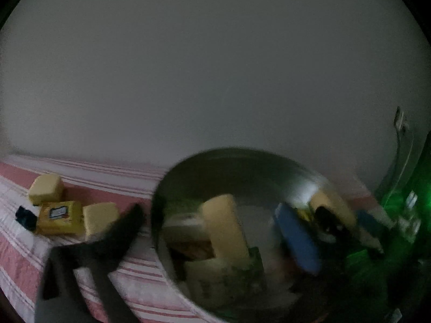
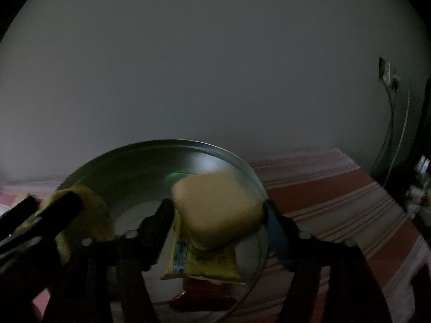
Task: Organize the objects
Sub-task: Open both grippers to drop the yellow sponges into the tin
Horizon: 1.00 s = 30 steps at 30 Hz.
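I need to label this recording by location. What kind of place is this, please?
Probably a bedroom or other room in a home, though the light is dim. A red and white striped bedcover lies against a plain wall, a cable hangs from a wall socket, and a metal bowl rests on the cover.

Block (image 2: 218,210) in bowl (image 2: 161,148) atop packets (image 2: 207,263); 3 pkgs (image 1: 59,215) left, on cloth (image 1: 140,277).
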### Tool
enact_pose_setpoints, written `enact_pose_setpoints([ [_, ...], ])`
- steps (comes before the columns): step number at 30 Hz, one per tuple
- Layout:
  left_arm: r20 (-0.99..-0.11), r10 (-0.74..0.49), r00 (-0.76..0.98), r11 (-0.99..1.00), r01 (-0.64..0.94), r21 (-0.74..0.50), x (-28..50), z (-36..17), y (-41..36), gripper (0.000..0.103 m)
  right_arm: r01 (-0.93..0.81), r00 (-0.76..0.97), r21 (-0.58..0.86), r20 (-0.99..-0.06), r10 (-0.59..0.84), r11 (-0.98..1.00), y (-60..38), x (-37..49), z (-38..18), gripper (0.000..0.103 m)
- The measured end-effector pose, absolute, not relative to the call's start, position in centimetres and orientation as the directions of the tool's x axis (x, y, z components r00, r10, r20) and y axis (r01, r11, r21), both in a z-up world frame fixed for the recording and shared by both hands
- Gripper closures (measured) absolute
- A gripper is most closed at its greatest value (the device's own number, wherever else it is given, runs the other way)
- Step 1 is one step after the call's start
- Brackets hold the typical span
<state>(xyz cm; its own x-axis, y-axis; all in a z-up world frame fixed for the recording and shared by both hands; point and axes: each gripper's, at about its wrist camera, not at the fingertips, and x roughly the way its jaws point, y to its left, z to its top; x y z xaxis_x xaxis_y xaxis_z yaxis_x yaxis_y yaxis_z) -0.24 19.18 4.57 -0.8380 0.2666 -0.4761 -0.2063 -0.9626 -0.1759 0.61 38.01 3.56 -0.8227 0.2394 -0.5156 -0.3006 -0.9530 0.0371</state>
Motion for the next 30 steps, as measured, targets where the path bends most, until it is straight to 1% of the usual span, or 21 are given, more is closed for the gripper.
enact_pose_setpoints([
  [1, -0.458, 0.268, -0.847, -0.961, -0.201, -0.191, 0.2, 4.9, 18.7, 0.0, -0.298, -0.828, 0.049, -0.51, 0.232, -0.953, 38.0, 0.9, 3.7, 0.023],
  [2, -0.448, 0.27, -0.852, -0.96, -0.2, -0.198, 0.5, 5.2, 18.5, 0.0, -0.295, -0.833, 0.05, -0.502, 0.232, -0.954, 37.9, 1.0, 3.8, 0.022],
  [5, -0.424, 0.272, -0.864, -0.959, -0.206, -0.197, 1.5, 5.7, 18.3, 0.0, -0.293, -0.846, 0.009, -0.468, 0.255, -0.956, 36.9, 1.6, 4.6, 0.02],
  [7, -0.407, 0.261, -0.875, -0.962, -0.204, -0.18, 2.1, 5.8, 18.0, 0.0, -0.288, -0.855, -0.007, -0.449, 0.26, -0.958, 36.3, 2.0, 4.9, 0.016],
  [11, -0.409, 0.217, -0.886, -0.976, -0.188, -0.112, 2.6, 5.3, 18.0, 0.0, -0.276, -0.87, -0.007, -0.423, 0.253, -0.961, 35.3, 3.0, 5.3, 0.015],
  [13, -0.423, 0.182, -0.888, -0.983, -0.163, -0.082, 2.9, 4.9, 17.6, 0.0, -0.272, -0.873, 0.004, -0.422, 0.245, -0.962, 35.0, 3.1, 5.6, 0.015],
  [17, -0.425, 0.163, -0.89, -0.986, -0.142, -0.082, 2.9, 5.1, 15.7, 0.0, -0.264, -0.883, 0.053, -0.415, 0.219, -0.963, 35.7, 3.1, 5.8, 0.015],
  [21, -0.411, 0.119, -0.904, -0.993, -0.109, -0.047, 3.6, 4.8, 14.2, 0.0, -0.321, -0.906, 0.12, -0.327, 0.268, -0.939, 37.0, 5.1, 6.8, 0.014],
  [25, -0.426, 0.086, -0.901, -0.996, -0.083, -0.026, 3.3, 4.0, 12.9, 0.0, -0.342, -0.919, 0.183, -0.27, 0.288, -0.922, 37.8, 6.3, 7.3, 0.01],
  [27, -0.43, 0.079, -0.899, -0.997, -0.074, -0.028, 3.2, 4.2, 12.4, 0.0, -0.348, -0.919, 0.185, -0.262, 0.295, -0.919, 37.8, 6.5, 7.3, 0.01],
  [30, -0.423, 0.068, -0.903, -0.997, -0.07, -0.01, 3.7, 4.0, 11.9, 0.0, -0.365, -0.909, 0.181, -0.281, 0.307, -0.913, 38.0, 6.1, 6.9, 0.01],
])
